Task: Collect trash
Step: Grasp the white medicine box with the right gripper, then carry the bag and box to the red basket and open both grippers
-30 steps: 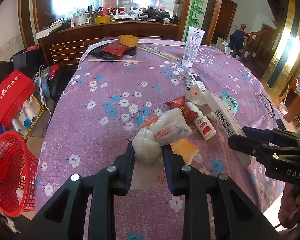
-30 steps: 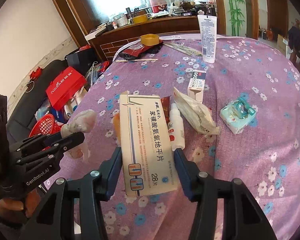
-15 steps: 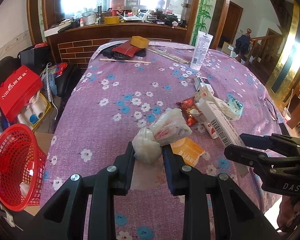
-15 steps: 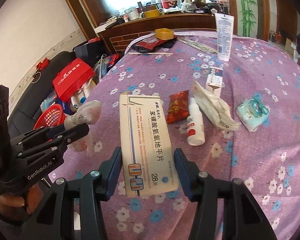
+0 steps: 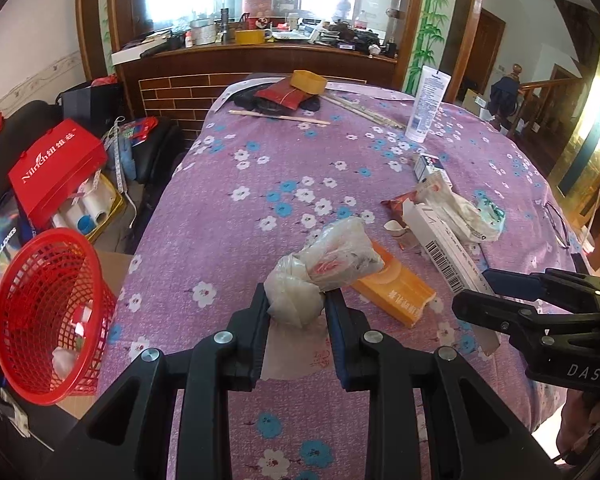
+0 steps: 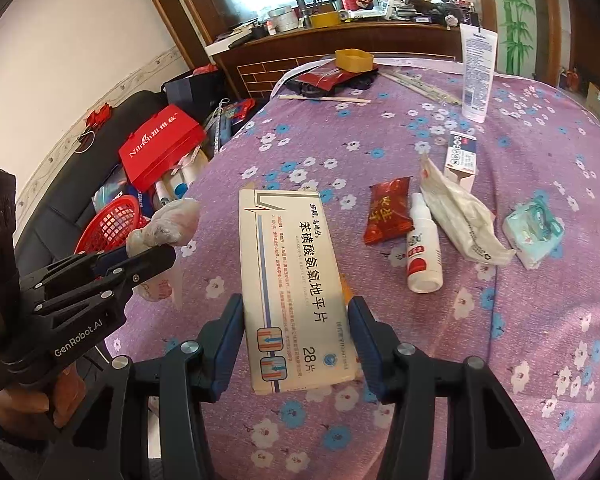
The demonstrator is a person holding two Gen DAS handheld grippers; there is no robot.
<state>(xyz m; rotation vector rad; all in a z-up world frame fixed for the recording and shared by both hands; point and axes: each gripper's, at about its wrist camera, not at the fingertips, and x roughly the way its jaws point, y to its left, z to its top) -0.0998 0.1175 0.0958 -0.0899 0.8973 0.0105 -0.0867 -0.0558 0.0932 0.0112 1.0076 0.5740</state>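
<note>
We see the table (image 5: 236, 208), purple floral cloth, filling both views. Off its left edge, at 9 o'clock in the left wrist view, sits the red basket (image 5: 48, 312) on the floor, with a few scraps inside. A red bag (image 5: 56, 168) lies beyond it at 10 o'clock.

Right gripper (image 6: 296, 332): fingers pressed on both long sides of the pill box (image 6: 296, 280), which is held off the cloth, label up, "28" readable. Left gripper (image 5: 296, 316): clamped on a knotted plastic bag (image 5: 324, 264), the bulk of the bag sticking out past the fingertips.

Loose on the cloth, right wrist view, 1 to 3 o'clock: a crumpled white wrapper (image 6: 460, 216), a tissue pack (image 6: 534, 232), 1 spray bottle (image 6: 422, 256) lying flat, touching a red snack packet (image 6: 388, 212). An orange box (image 5: 396, 288) lies just beside the left gripper's load. A white tube (image 5: 428, 104) stands upright at 12 o'clock.
</note>
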